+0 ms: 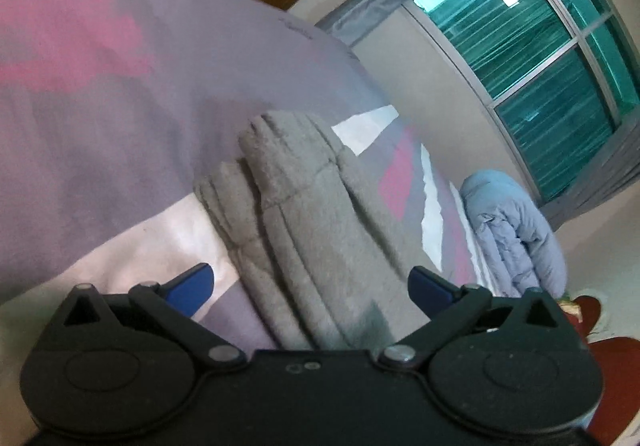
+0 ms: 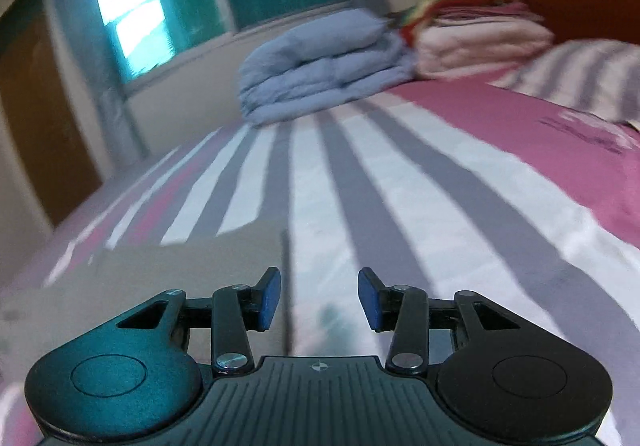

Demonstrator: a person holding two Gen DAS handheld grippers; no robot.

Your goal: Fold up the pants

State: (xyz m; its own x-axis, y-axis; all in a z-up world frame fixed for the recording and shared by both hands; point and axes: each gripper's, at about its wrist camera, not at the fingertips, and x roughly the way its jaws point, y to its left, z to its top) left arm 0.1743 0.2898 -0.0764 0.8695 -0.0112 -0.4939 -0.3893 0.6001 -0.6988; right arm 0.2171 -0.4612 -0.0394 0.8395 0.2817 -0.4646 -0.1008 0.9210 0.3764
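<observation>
Left wrist view shows your left gripper (image 1: 310,288) spread wide, its blue pads (image 1: 192,286) well apart and gripping nothing. Between them runs the grey pants (image 1: 296,206), a fleecy garment lying on the bedsheet (image 1: 100,86) with its two ribbed cuffs pointing away from you. The legs lie side by side, one cuff partly overlapping the other, and the fabric passes under the gripper body toward you. Whether either pad touches the cloth cannot be told from here. Past the pants, a folded light-blue comforter (image 1: 516,230) sits near the far edge of the bed, below a window (image 1: 532,46) with grey curtains.

On the right wrist view, your right gripper (image 2: 319,298) is also released, pads parted with a clear gap and nothing between them. It hangs low over the striped bedsheet (image 2: 400,186), with its grey, white and pink bands. A flat grey area (image 2: 180,270), probably part of the pants, lies under and just left of the left finger, its edge running up between the pads; blur keeps this uncertain. Farther off, the blue comforter (image 2: 320,74) rests beside a stack of pale pink folded linens (image 2: 480,42), touching it, and a striped pillow (image 2: 576,74) lies to the right.
</observation>
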